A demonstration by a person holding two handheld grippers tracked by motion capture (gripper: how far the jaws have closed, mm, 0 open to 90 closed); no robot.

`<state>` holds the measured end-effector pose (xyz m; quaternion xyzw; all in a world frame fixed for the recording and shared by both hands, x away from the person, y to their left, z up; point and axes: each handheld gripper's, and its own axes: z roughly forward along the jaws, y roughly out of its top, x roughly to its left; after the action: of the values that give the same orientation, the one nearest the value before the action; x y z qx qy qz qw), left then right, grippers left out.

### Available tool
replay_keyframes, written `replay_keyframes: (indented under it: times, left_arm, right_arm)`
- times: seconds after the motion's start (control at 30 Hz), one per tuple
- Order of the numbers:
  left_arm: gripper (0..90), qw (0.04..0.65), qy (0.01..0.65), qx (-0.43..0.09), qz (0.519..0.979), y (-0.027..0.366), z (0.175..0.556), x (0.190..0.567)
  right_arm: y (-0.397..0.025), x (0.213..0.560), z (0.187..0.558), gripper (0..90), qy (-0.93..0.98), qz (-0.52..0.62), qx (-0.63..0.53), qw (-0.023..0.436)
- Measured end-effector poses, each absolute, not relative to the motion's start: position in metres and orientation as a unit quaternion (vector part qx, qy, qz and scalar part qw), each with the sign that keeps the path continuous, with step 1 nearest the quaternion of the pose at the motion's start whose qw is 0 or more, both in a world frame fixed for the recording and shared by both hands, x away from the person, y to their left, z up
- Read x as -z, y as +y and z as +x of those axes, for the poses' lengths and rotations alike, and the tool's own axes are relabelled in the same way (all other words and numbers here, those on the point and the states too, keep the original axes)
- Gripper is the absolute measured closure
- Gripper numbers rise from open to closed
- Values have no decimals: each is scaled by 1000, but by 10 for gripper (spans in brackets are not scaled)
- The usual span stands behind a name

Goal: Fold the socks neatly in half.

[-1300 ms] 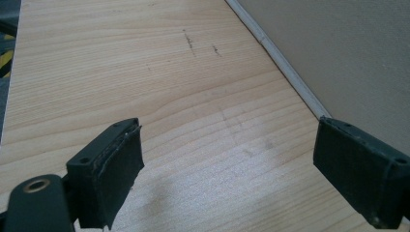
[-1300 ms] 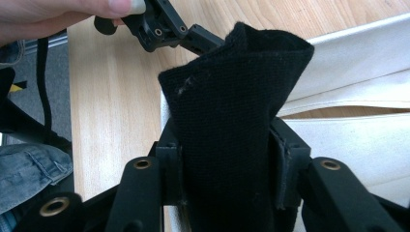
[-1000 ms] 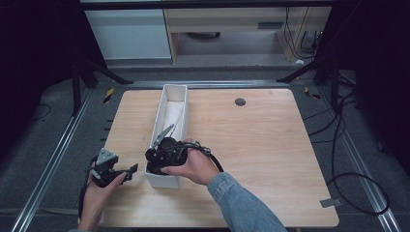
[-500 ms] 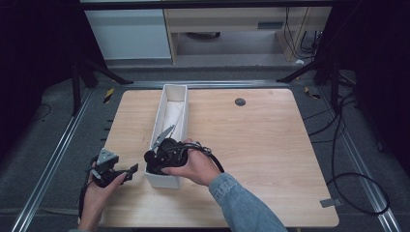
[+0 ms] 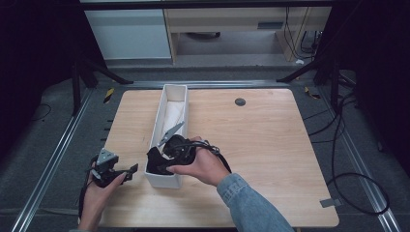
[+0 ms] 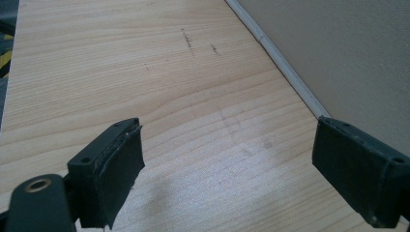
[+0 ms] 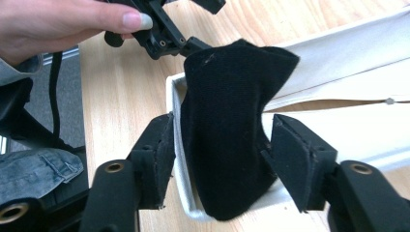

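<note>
A long white box (image 5: 166, 94) lies lengthwise on the wooden table (image 5: 270, 145). Over its near end wall hangs a black cloth (image 5: 153, 163), and my right gripper (image 5: 158, 164) is shut on it. In the right gripper view the black cloth (image 7: 227, 135) sits folded between the two jaws of my right gripper (image 7: 217, 150), draped across the box rim (image 7: 338, 63). My left gripper (image 5: 127, 172) rests open just left of the box's near end. Between the wide-apart jaws of my left gripper (image 6: 227, 159) there is bare wood, with the box's side wall (image 6: 348, 58) to the right.
A pale cloth (image 5: 174, 114) lies inside the box's far half. A small dark round fitting (image 5: 240, 102) sits in the tabletop at the back right. Cables (image 5: 348, 159) trail over the floor to the right of the table.
Almost nothing has shifted. My right gripper keeps the black cloth at the box's near end, and my left gripper has stayed open in place.
</note>
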<state>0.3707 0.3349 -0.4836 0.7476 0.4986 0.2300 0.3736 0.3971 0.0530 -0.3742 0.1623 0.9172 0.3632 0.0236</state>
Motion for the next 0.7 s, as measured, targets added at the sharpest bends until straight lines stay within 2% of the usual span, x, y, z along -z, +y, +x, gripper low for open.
replay_keyframes:
  times: [0.43,0.53,0.7]
  left_arm:
    - [116,374,498,-228,748,335,371,483]
    - [116,374,499,-228,748,335,371,483]
    - [117,374,498,-228,748,335,371,483]
  right_arm:
    - [44,358,399,818,910,153,-383,34]
    - [46,359,401,866,910,153,-383,35]
    - [54,364,402,892,914,148,-376,30]
